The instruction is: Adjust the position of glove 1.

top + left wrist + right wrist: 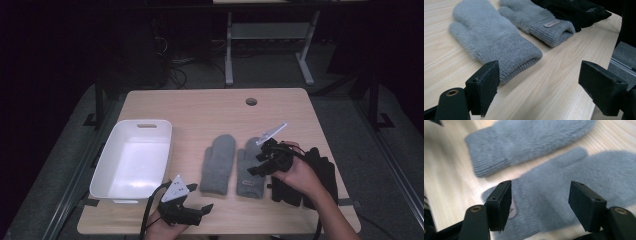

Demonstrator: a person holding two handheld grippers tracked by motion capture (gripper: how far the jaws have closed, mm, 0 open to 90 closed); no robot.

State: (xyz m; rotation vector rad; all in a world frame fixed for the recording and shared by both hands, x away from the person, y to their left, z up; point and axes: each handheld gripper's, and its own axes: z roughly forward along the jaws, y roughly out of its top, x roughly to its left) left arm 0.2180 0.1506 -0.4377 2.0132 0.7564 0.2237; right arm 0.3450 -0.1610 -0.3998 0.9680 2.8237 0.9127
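Grey mittens (235, 164) lie side by side on the table (200, 107) beside the white bin (134, 159) — nothing gathered yet, right gripper (260, 162) spread wide above one cuff, left gripper (197, 197) also spread, holding nothing.

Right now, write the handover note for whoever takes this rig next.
Left gripper: open, holding nothing, at the table's near edge, aimed at the cuff of the left grey mitten.
Right gripper: open, jaws spread over the right grey mitten near its cuff, not closed on it.
Both mittens lie flat side by side at mid-table, cuffs toward the person. Black gloves lie to their right. The white bin sits at the left with nothing in it.
Done: nothing picked up or moved into the bin.
Left: probably close on the right mitten, then deal with the other one.
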